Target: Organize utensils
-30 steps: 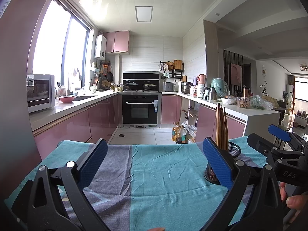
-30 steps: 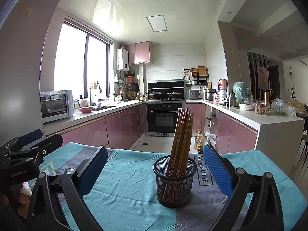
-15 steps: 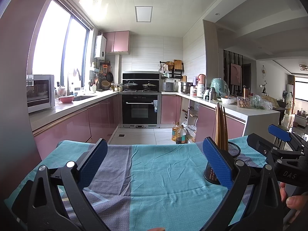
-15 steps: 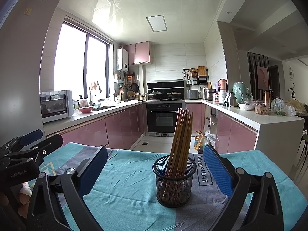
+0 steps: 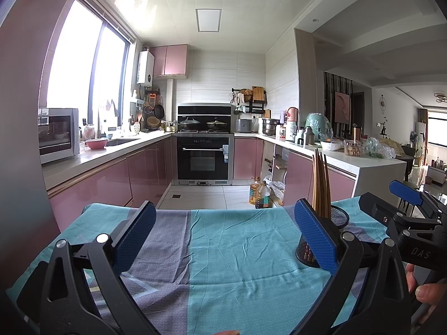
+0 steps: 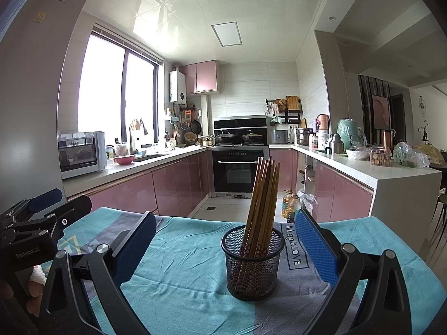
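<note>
A black mesh cup (image 6: pixel 252 262) stands upright on the teal-and-grey cloth (image 6: pixel 184 276), holding several wooden chopsticks (image 6: pixel 264 195) that lean slightly right. My right gripper (image 6: pixel 226 251) is open, its blue pads either side of the cup and a little nearer the camera. In the left wrist view the same cup (image 5: pixel 331 229) shows partly behind the right pad, with the chopsticks (image 5: pixel 320 184) rising above it. My left gripper (image 5: pixel 225 240) is open over bare cloth (image 5: pixel 237 251), with nothing between its fingers.
The table's far edge drops to a tiled kitchen floor with oil bottles (image 5: pixel 259 194). Pink cabinets and a white counter (image 6: pixel 371 176) lie beyond. A hand (image 5: pixel 427 293) holds the other gripper at the right in the left wrist view.
</note>
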